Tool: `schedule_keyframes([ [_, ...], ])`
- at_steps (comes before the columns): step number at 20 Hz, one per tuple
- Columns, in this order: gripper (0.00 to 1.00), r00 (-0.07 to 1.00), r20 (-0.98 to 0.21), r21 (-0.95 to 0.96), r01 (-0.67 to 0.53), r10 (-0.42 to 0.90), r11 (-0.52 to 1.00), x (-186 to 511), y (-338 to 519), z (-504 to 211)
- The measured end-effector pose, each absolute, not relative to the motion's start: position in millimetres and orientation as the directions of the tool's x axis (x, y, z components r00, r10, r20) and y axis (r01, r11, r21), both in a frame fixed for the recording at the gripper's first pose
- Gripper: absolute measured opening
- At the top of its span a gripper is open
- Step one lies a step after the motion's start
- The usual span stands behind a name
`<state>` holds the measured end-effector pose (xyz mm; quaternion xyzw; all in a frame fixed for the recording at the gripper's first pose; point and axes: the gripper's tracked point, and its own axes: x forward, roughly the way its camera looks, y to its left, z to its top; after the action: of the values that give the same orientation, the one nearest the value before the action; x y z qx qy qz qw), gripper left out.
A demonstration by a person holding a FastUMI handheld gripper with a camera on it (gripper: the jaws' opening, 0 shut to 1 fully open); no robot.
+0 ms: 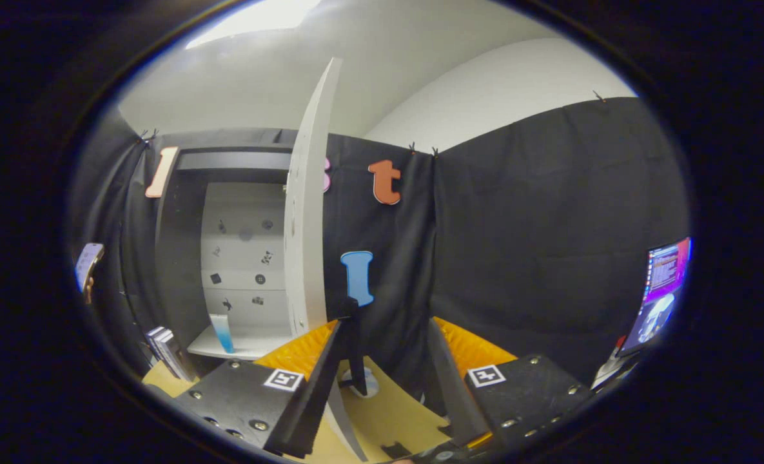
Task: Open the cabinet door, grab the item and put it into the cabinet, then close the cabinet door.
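- The cabinet door (309,212) stands open, edge-on just ahead of the fingers (382,380), which are spread apart and grasp nothing.
- The item, a blue-and-white bottle (222,332), already stands on the cabinet shelf (246,347), near its front edge.
- Risk: pushing the door closed carelessly could let the fingers slip off its thin edge, or the door could clip the bottle.

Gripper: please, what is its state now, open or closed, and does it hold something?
Gripper: open, fingers apart, holding nothing; the open cabinet door stands just ahead of them.
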<state>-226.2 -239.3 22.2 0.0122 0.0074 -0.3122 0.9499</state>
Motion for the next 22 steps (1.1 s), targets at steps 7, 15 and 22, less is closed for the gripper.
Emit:
schedule_keyframes([
  [7,0.77,0.867,-0.075,0.062,0.497,-0.492,0.866,-219,-222,20],
  [15,0.77,0.952,-0.130,0.149,0.295,-0.277,0.944,-195,-159,17],
  [22,0.77,0.984,-0.165,0.226,0.102,-0.065,0.969,-149,-99,8],
])
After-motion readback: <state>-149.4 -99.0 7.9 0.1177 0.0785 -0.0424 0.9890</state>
